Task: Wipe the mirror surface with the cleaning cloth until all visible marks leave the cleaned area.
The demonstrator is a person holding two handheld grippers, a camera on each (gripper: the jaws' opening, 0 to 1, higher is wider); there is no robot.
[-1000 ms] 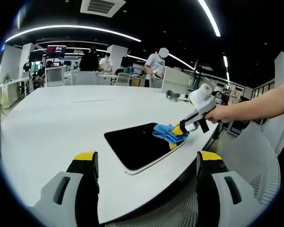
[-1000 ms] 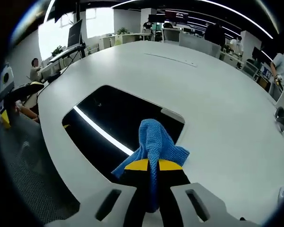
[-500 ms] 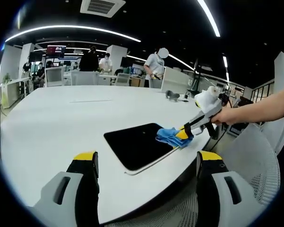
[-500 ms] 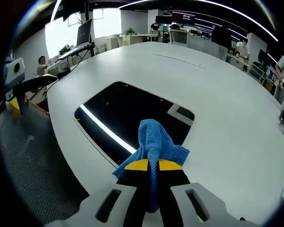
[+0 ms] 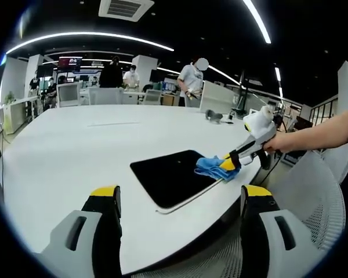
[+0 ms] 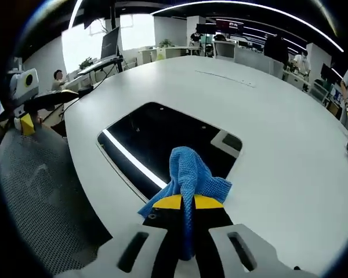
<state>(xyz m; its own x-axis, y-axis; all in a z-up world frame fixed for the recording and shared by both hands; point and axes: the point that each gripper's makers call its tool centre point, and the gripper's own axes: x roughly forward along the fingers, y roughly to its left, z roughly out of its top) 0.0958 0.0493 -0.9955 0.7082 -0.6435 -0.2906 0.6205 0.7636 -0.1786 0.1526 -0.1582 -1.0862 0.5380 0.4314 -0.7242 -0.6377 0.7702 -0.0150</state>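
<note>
Bright ceiling strips; edges perhaps blurred.

White table (image 5: 64,150), dark mirror (image 5: 168,176) lying flat near edge

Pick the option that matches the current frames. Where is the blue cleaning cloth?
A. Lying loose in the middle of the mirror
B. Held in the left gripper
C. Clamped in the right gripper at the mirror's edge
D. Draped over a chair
C. The blue cleaning cloth is pinched between the jaws of the right gripper, resting at the near edge of the mirror; the left gripper is open and holds nothing.
</note>
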